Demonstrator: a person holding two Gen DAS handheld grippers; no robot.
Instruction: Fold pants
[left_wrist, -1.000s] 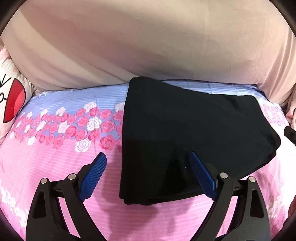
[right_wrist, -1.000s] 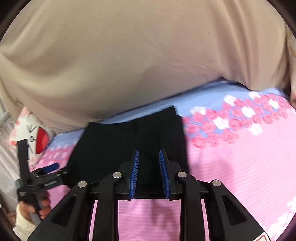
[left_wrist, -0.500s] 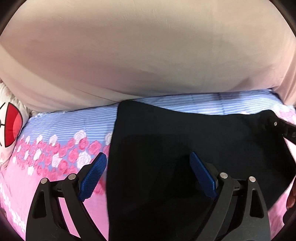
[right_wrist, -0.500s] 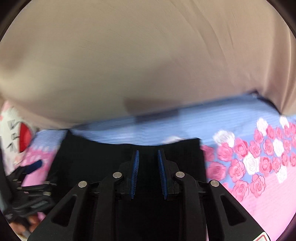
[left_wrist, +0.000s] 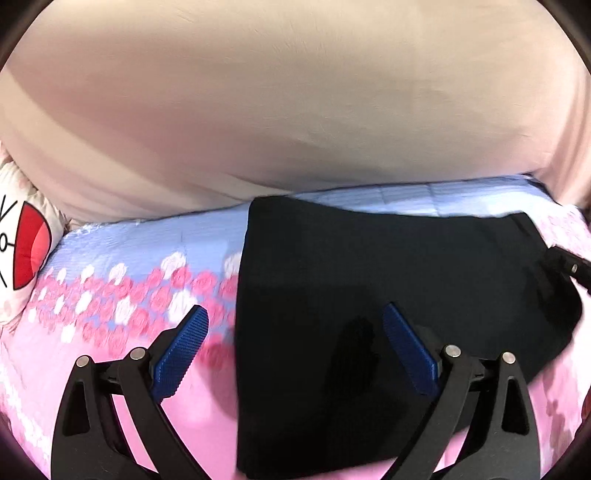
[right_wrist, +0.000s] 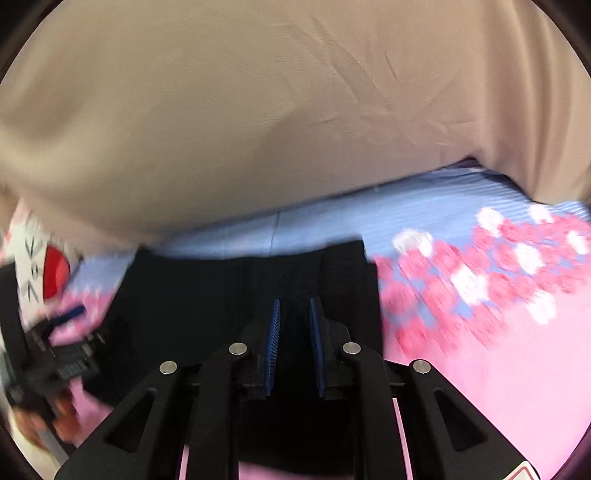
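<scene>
Now, in the left wrist view, the left gripper (left_wrist: 293, 345) stands wide open with nothing between its blue pads; its left pad (left_wrist: 181, 354) hangs over the bedsheet (left_wrist: 122, 258), its right one over the folded black pants (left_wrist: 388, 280). Compared with a second ago, the pants fill more of the frame and their near-left corner has slid from clear sight to the 6 o'clock edge, so this gripper has closed in over the bundle, which reads as folded small already. The right gripper's tip (left_wrist: 569, 264) pokes in at 3 o'clock, beside the pants' right edge. A cartoon pillow (left_wrist: 26, 254) sits at 9 o'clock and a beige curtain (left_wrist: 295, 103) hangs across 12; neither obstructs. In the right wrist view, the right gripper (right_wrist: 295, 345) has narrowed from a second ago to a slim gap; whether cloth is pinched I cannot tell. The pants (right_wrist: 221, 295) lie under it, centre to 9 o'clock, where the left gripper (right_wrist: 62, 347) and hand (right_wrist: 55, 417) blur.
</scene>
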